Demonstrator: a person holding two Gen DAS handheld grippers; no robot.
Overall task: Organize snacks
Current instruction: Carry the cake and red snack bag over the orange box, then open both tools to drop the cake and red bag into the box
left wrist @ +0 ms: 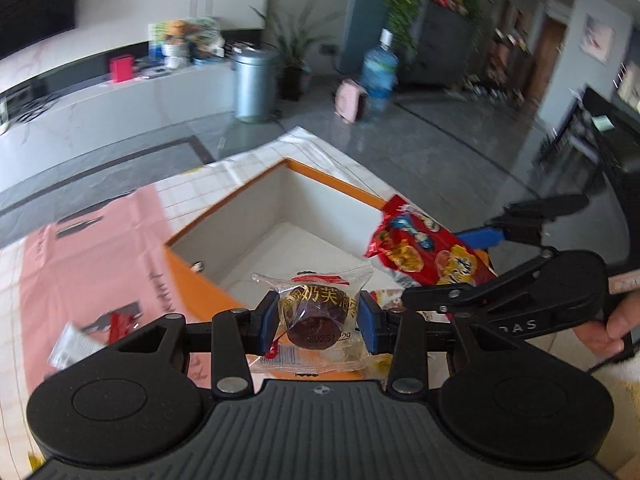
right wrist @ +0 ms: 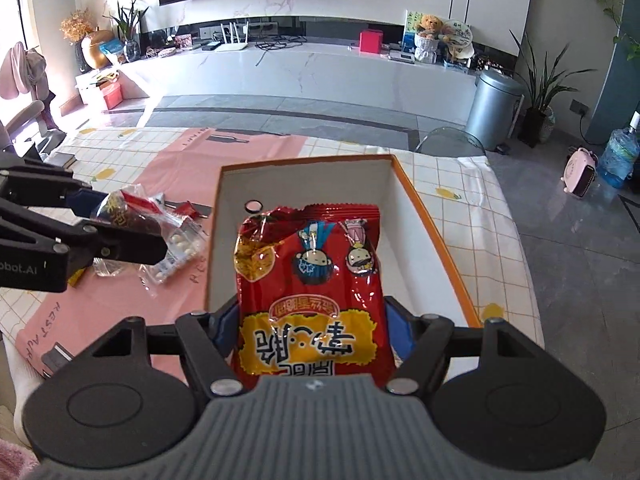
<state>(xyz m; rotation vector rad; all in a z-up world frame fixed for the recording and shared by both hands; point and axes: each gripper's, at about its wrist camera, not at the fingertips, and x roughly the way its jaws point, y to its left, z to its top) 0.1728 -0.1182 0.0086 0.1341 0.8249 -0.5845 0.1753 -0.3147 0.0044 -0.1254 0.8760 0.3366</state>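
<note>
**Over the orange box: both grippers loaded, nothing released**

Between the blue pads of my left gripper (left wrist: 319,316) sits a clear-wrapped dark cake (left wrist: 316,314), pinched from both sides across its round body; the wrapper's sealed ends stick out free above and below. I judge the grip was taken on the firm cake rather than the loose film so the packet cannot slide.

My right gripper (right wrist: 314,344) is pressed onto the lower end of a red snack bag (right wrist: 310,288), print upside down to the camera, its crinkled top pointing forward over the box. Holding it by one end leaves the rest free to drop in first.

Below both loads stands the orange-rimmed box (right wrist: 436,240), white inside. In the right wrist view its floor shows only one small round object near the far left corner; what it is I cannot tell. The red bag hangs above the interior. The cake, seen from the left wrist, is at the near rim, and whether it is fully over the opening I cannot confirm.

On the pink-and-checked tablecloth (right wrist: 192,160), left of the box, lie further small packets (right wrist: 180,244), one showing white pellets, evidently awaiting sorting.

Risk noted: both grippers converge on one opening and sit close together.
</note>
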